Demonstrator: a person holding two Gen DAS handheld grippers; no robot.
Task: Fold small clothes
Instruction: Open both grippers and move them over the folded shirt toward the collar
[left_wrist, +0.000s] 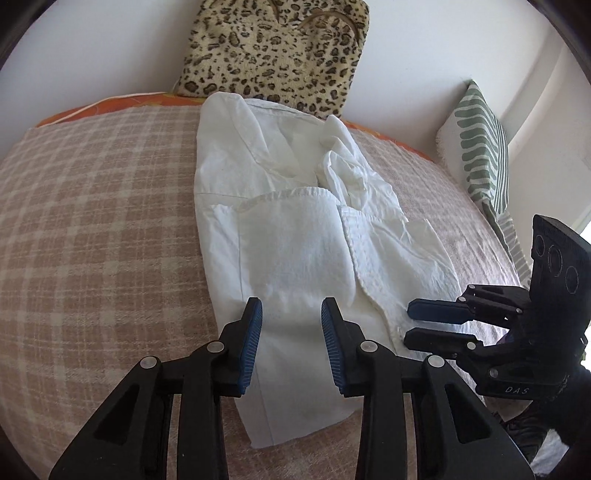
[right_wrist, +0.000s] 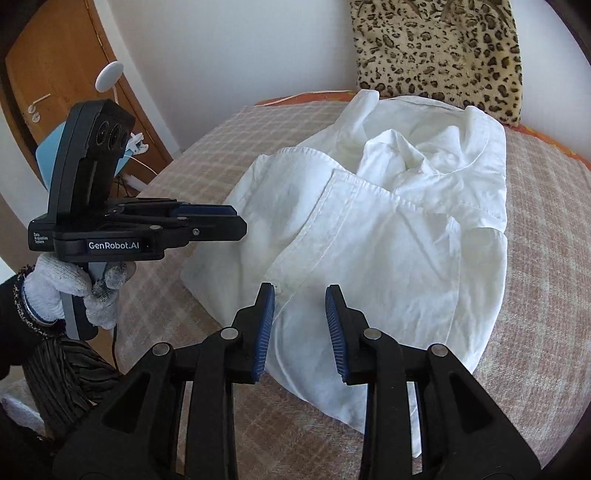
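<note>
A white shirt (left_wrist: 295, 236) lies partly folded on the checked blanket (left_wrist: 99, 206), sleeves turned in over its middle and the collar bunched at the far end. My left gripper (left_wrist: 291, 314) hovers over the shirt's near left part, jaws apart with no cloth pinched between the blue pads. In the right wrist view the shirt (right_wrist: 388, 236) fills the centre, and my right gripper (right_wrist: 301, 299) stands open above its near edge, gripping nothing. The right gripper (left_wrist: 408, 325) also shows from the side at the shirt's right edge. A white-gloved hand (right_wrist: 70, 284) holds the left gripper (right_wrist: 240, 219) beside the shirt.
A leopard-print cushion (left_wrist: 277, 48) leans on the wall behind the shirt. A green-striped cushion (left_wrist: 484, 147) stands at the right end of the bed. A wooden door (right_wrist: 55, 74) and a round white lamp (right_wrist: 109, 75) are off to the left. Bare blanket (right_wrist: 546, 258) spreads around the shirt.
</note>
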